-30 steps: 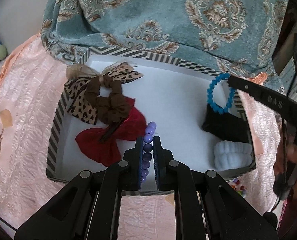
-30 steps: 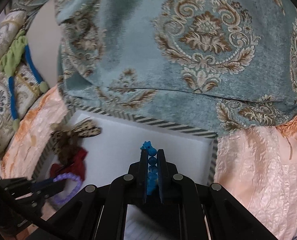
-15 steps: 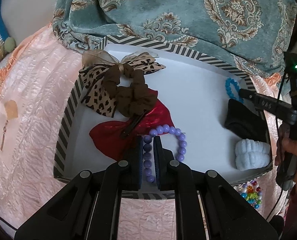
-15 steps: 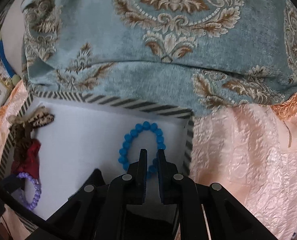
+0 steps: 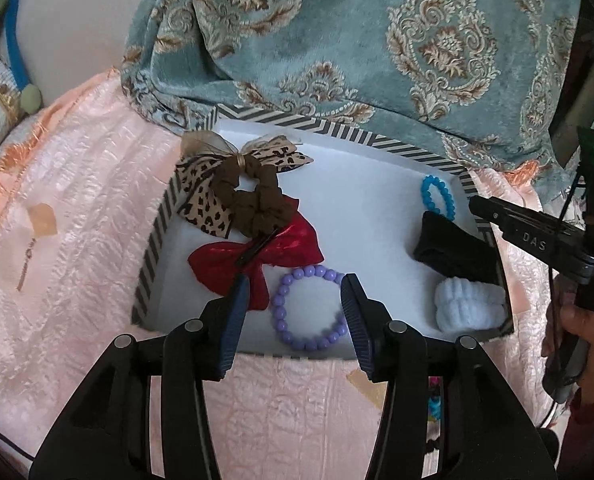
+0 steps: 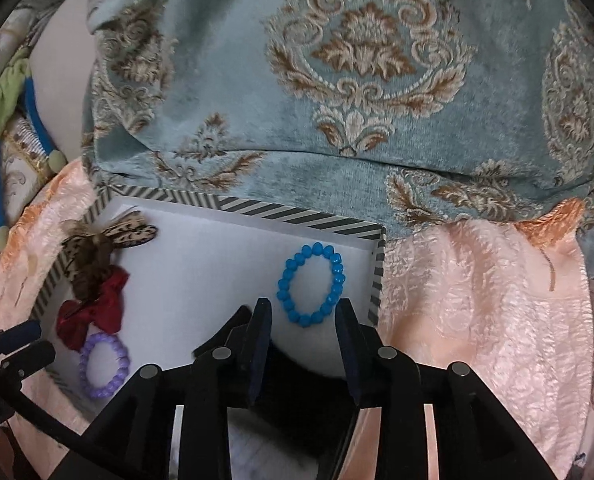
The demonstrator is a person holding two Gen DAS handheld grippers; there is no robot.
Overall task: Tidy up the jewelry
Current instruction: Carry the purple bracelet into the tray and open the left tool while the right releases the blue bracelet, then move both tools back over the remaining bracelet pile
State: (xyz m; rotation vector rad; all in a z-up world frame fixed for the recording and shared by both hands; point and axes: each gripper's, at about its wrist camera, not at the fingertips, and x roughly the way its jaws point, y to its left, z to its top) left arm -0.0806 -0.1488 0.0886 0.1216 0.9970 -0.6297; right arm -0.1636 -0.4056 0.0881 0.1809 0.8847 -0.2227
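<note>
A striped-rim white tray [image 5: 329, 126] lies on the pink bedspread. A purple bead bracelet [image 5: 308, 307] lies flat at its near edge, between the spread fingers of my open left gripper [image 5: 295, 286]; it also shows in the right wrist view [image 6: 104, 364]. A blue bead bracelet [image 6: 312, 283] lies flat in the tray's far right corner, just ahead of my open right gripper [image 6: 303, 312]; it also shows in the left wrist view [image 5: 438, 196]. Both grippers are empty.
In the tray lie a leopard bow with a brown scrunchie [image 5: 253, 196], a red bow [image 5: 257, 258], a black cloth item [image 5: 455, 246] and a white scrunchie [image 5: 467, 306]. A teal patterned blanket [image 5: 337, 40] rises behind the tray. Colourful beads [image 5: 435, 400] lie on the bedspread by the tray.
Both grippers have opened and let go of their bracelets. The purple bracelet now lies at the tray's near edge and the blue one in the far right corner. Both grippers have drawn back.
</note>
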